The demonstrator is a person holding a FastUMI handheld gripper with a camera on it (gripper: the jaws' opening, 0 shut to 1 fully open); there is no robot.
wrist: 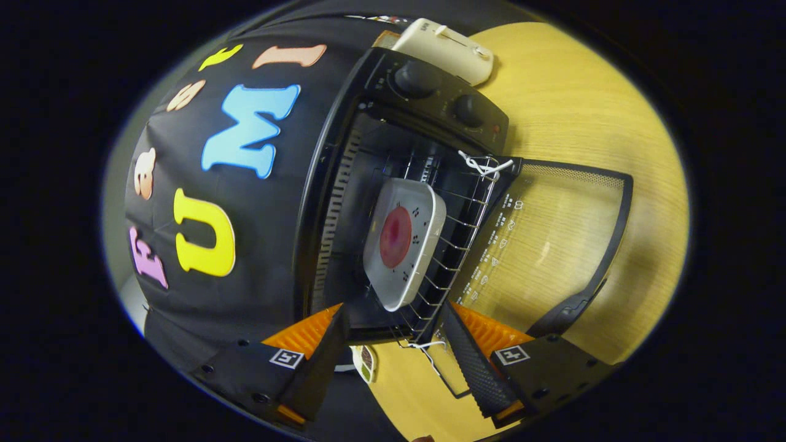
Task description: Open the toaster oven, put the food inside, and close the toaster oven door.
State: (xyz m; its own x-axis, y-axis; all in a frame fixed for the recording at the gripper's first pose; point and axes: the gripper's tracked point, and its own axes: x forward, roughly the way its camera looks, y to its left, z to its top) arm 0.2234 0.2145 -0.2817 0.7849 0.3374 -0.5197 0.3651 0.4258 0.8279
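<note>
Tongs [393,356] spread, empty — plate [402,248] on oven [344,202] rack; door [552,239] print unreadable.

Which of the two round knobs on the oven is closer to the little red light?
The knob beside the red light, nearer the open door; the other knob sits farther away. The gripper is open.

Nothing here reads clearly to me. The glass of the toaster oven door [546,245] carries rows of small white print and icons along its hinge edge — too small to make out. Square black-and-white markers sit on my gripper [393,350] — patterns, not words.
</note>
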